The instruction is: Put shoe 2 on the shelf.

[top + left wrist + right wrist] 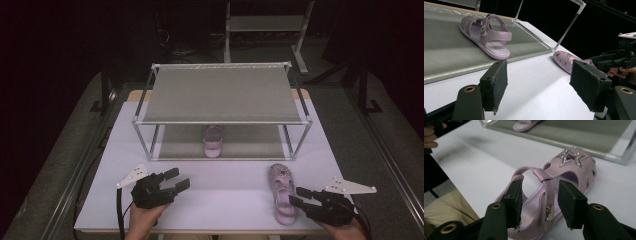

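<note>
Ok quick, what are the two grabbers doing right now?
Left gripper: open, holding nothing.
Right gripper: open, jaws either side of the sandal strap, not gripping it.

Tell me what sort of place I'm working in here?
Likely a lab or recording studio staged as a shoe-storage spot: a two-tier shoe rack on a white table, dark surroundings, and cables and stands behind.

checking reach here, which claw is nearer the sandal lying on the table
Right. The right claw is open at the heel end of the sandal on the table, its jaws either side of the heel strap. The left claw is open well off to the sandal's left.
</note>
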`<state>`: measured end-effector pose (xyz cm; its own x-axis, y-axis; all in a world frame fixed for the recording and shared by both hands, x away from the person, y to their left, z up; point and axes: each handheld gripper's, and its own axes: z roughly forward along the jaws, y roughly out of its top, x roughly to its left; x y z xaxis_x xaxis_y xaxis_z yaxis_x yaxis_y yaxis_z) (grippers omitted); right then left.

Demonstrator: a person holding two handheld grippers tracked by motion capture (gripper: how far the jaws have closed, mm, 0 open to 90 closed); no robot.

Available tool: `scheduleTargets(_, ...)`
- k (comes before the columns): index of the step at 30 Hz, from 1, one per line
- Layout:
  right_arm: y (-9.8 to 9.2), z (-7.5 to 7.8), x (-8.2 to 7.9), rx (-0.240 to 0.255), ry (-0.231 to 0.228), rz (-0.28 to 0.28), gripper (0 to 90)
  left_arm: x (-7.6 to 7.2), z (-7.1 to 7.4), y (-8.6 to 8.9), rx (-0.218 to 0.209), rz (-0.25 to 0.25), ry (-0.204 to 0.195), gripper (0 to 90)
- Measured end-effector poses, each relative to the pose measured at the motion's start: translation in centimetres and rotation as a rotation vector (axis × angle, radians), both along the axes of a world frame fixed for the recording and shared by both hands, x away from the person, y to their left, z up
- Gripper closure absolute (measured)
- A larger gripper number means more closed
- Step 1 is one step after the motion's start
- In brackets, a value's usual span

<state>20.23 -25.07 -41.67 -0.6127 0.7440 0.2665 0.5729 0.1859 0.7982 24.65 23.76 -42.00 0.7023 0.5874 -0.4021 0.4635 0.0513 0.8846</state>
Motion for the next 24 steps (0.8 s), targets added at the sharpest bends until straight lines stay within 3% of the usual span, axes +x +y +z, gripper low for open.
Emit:
scheduleTargets(4,0.7,-0.3,0.1,-0.040,0.033,-0.011,58.3,0.0,0.0,-0.1,0.005,-0.002,-0.002,29.8)
scheduleTargets(9,1.0,-0.4,0.2,-0.072,0.046,-0.032,62.3,0.0,0.0,0.0,0.005,-0.002,-0.002,29.9)
scheduleTargets(14,1.5,-0.6,0.2,-0.137,0.055,-0.052,69.7,-0.1,0.1,0.0,0.004,0.002,-0.007,30.0)
scheduleTargets(24,1.4,-0.2,0.1,-0.166,0.070,-0.112,77.4,-0.1,0.1,0.2,0.005,0.007,-0.008,30.1)
